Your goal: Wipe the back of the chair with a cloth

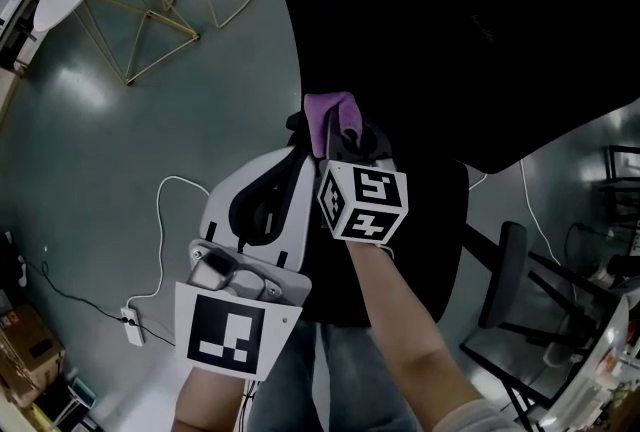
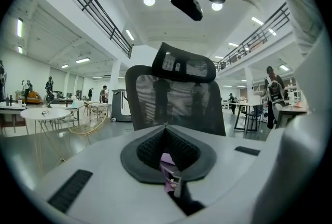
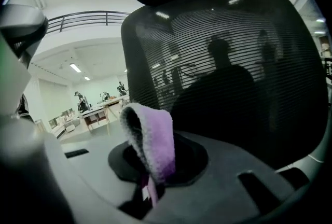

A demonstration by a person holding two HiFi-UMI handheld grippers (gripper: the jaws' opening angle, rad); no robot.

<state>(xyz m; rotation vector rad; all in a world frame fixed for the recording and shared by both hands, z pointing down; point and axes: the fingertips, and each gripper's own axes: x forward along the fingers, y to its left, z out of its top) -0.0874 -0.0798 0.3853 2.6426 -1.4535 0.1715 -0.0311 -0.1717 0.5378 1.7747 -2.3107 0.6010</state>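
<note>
Office floor (image 1: 100,120) below; right gripper (image 1: 345,148) clamps cloth (image 3: 153,140), chair back (image 3: 233,88) just ahead for wiping; left gripper (image 2: 168,176) closed, empty, idle

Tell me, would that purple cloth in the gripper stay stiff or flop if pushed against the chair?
Probably floppy: the purple cloth droops over where the right gripper pinches it. Its fuzzy pile suggests it is light, and it would likely drag softly across the chair's mesh back rather than slide freely.
</note>
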